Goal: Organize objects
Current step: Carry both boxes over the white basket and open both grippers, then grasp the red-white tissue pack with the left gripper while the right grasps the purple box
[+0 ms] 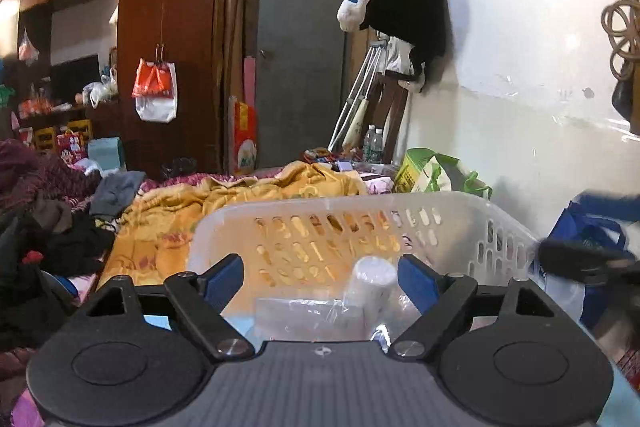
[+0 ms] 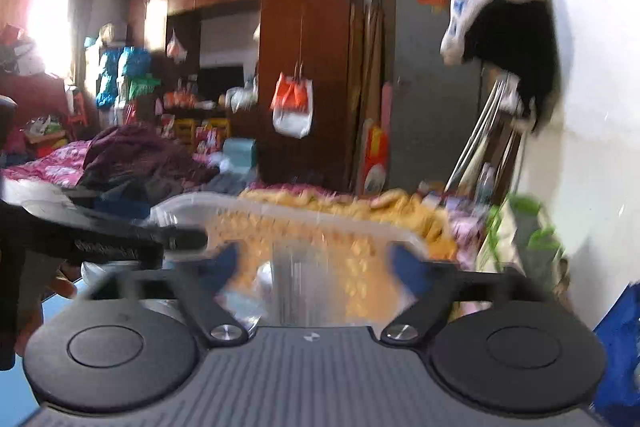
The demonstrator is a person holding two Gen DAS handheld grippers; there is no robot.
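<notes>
A white slotted plastic basket (image 1: 460, 205) stands right in front of my left gripper (image 1: 320, 277). The gripper is open and empty, its blue pads just at the basket's near side. Inside the basket I see a white cylinder (image 1: 372, 285) and a clear plastic packet (image 1: 304, 315). In the right wrist view the picture is motion-blurred. My right gripper (image 2: 316, 263) is open and empty over the same basket (image 2: 320, 213), with a pale upright cylinder (image 2: 296, 279) between its fingers but not touched. The left gripper shows as a black shape (image 2: 104, 239) at the left.
An orange-yellow blanket (image 1: 224, 211) covers the bed behind the basket. Dark clothes (image 1: 52, 227) lie piled at the left. A white wall (image 1: 520, 87) runs along the right, with a green bag (image 1: 432, 171) and a blue bag (image 1: 592, 227) against it. A brown wardrobe (image 1: 172, 27) stands behind.
</notes>
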